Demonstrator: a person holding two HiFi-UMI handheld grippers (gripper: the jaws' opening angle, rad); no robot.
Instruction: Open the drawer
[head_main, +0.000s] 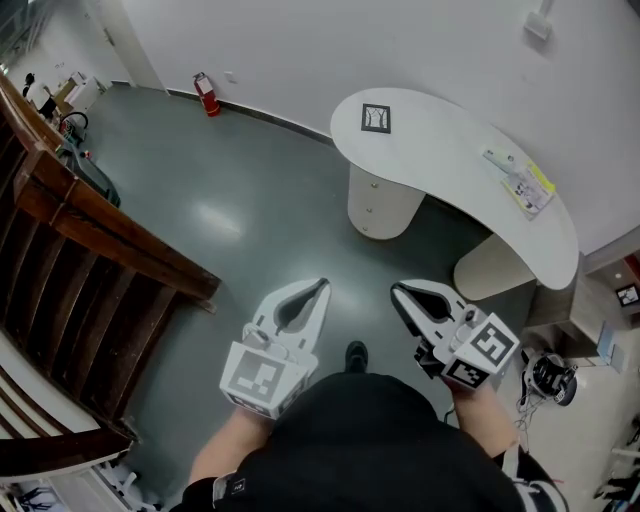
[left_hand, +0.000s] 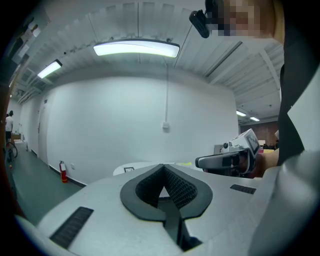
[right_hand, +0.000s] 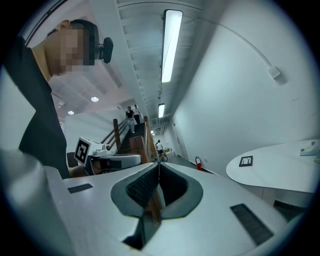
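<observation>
Two hand-held tools hover side by side over the grey floor (head_main: 230, 200), both pointing toward the far white curved table (head_main: 450, 150). The left gripper (head_main: 322, 285) has its jaws pressed together with nothing between them. The right gripper (head_main: 397, 290) likewise has its jaws closed tip to tip and empty. Under the table's left end stands a rounded cream pedestal (head_main: 383, 200) with two small knobs on its front. It looks like the drawer unit, though it is too small to be sure. Its front looks flush, and it is well apart from both grippers. A second pedestal (head_main: 495, 268) stands under the table's right end. On the tabletop lie a square marker card (head_main: 376, 118) at the left and a printed leaflet (head_main: 522, 185) toward the right. A red fire extinguisher (head_main: 208, 95) stands by the far wall, and a wooden stair railing (head_main: 100, 215) runs along the left.
</observation>
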